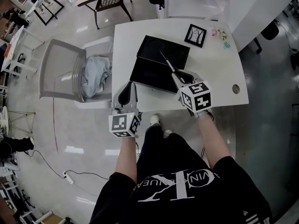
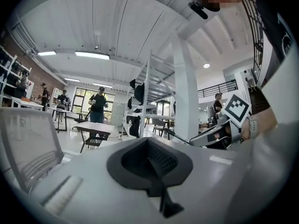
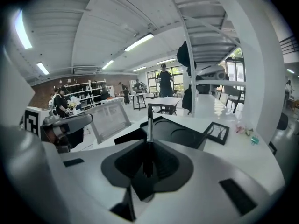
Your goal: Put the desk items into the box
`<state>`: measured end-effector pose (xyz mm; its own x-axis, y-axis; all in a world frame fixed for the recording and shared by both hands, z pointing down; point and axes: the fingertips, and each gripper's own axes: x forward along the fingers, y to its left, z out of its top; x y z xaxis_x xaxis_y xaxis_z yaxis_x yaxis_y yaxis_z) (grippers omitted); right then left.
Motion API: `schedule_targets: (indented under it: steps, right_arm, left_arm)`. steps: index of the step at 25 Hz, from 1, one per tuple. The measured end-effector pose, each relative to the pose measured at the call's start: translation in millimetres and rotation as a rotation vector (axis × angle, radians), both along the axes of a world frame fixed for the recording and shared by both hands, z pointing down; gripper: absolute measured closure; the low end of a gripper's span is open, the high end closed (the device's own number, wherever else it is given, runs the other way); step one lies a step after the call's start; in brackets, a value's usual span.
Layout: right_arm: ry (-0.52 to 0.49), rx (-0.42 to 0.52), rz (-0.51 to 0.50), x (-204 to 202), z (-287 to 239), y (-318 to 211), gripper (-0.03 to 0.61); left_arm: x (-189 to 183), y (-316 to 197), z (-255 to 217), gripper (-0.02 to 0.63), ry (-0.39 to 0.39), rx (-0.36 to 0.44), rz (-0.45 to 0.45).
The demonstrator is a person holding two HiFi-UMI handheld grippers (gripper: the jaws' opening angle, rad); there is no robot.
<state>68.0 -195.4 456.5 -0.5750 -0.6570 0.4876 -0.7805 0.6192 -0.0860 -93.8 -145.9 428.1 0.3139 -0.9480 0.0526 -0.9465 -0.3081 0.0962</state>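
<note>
A black box [image 1: 159, 62] lies open on the white desk [image 1: 219, 73], its lid folded back. My right gripper [image 1: 176, 76] is shut on a slim dark pen [image 1: 167, 61] whose tip points out over the box. In the right gripper view the pen [image 3: 149, 125] stands up from between the jaws of that gripper [image 3: 148, 160], with the box [image 3: 180, 134] beyond it. My left gripper [image 1: 126, 93] hovers at the desk's left front edge, shut and holding nothing [image 2: 152, 164]. A black picture frame [image 1: 195, 35] lies behind the box.
Small pastel items [image 1: 219, 33] and a teal piece [image 1: 226, 45] lie at the desk's far right. A round cable hole [image 1: 236, 88] is near the right front. A grey chair [image 1: 63, 71] with a blue cloth [image 1: 96, 73] stands left of the desk.
</note>
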Motion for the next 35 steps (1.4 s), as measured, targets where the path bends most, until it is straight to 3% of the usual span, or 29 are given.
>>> schedule_targets:
  steps: [18, 35]
  right_arm:
    - [0.099, -0.153, -0.236, -64, 56, 1, 0.512]
    - [0.316, -0.288, -0.347, -84, 106, -10, 0.512]
  left_arm:
    - [-36, -20, 26, 0.604, -0.009, -0.047, -0.031]
    - [-54, -54, 53, 0.604, 0.007, -0.098, -0.012]
